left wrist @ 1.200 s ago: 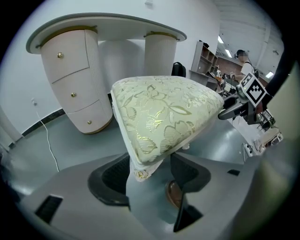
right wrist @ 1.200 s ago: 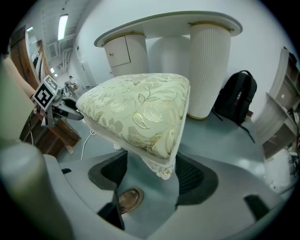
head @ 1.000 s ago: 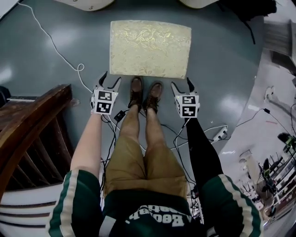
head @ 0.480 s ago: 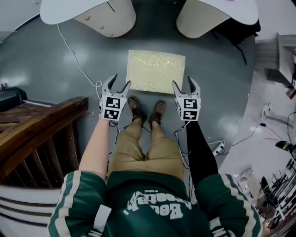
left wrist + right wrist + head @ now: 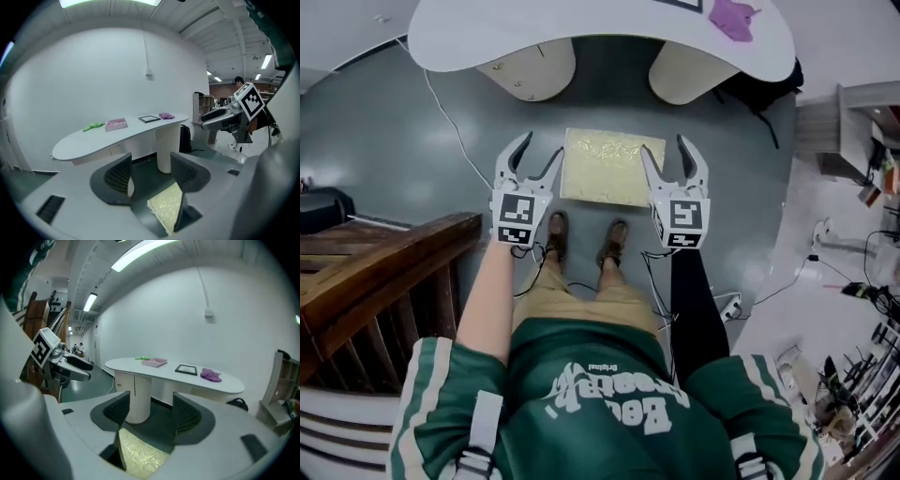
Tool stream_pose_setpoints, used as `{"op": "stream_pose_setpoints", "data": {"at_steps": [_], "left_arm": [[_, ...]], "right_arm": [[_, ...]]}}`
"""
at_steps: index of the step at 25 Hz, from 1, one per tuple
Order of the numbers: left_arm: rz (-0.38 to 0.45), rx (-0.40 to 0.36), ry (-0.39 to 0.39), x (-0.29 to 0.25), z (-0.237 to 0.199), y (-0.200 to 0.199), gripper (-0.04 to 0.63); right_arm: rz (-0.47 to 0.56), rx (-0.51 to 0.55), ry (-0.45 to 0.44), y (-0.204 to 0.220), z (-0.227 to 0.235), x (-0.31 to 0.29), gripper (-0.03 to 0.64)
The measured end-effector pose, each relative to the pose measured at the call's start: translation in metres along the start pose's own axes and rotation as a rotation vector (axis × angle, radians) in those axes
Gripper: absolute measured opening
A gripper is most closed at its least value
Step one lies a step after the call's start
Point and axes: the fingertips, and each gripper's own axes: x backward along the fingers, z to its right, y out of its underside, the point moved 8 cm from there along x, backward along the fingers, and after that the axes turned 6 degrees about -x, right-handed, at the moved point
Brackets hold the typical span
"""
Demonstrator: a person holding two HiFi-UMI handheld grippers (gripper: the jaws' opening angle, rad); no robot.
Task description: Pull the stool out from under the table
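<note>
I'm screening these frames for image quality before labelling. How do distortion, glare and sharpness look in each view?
Head view: barrel distortion bows the table edge, faint sheen on the floor, the stool is sharp. Left gripper view: fisheye, dark vignetted corners, bright ceiling light at top. Right gripper view: same fisheye, strip light blown out.

The counter [image 5: 600,37] runs off the top edge of the head view, which also clips the purple thing [image 5: 733,17] on it. The stool [image 5: 612,167] hides its legs beneath its cushioned top. A black bag [image 5: 772,84] at upper right sits half behind the counter. Clutter [image 5: 853,384] at lower right is too small to tell.
</note>
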Motion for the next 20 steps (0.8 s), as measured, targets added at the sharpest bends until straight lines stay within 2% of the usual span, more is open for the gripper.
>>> {"op": "stream_pose_setpoints", "data": {"at_steps": [10,20], "left_arm": [[0.179,-0.048,0.04,0.02,-0.049,-0.102,0.278],[0.343,-0.053,0.054,0.054,-0.086,-0.172,0.278]], "right_arm": [[0.124,0.032,0.048,-0.107,-0.043,0.018,0.288],[0.245,0.077,0.041,-0.191,-0.076,0.025,0.287]]}}
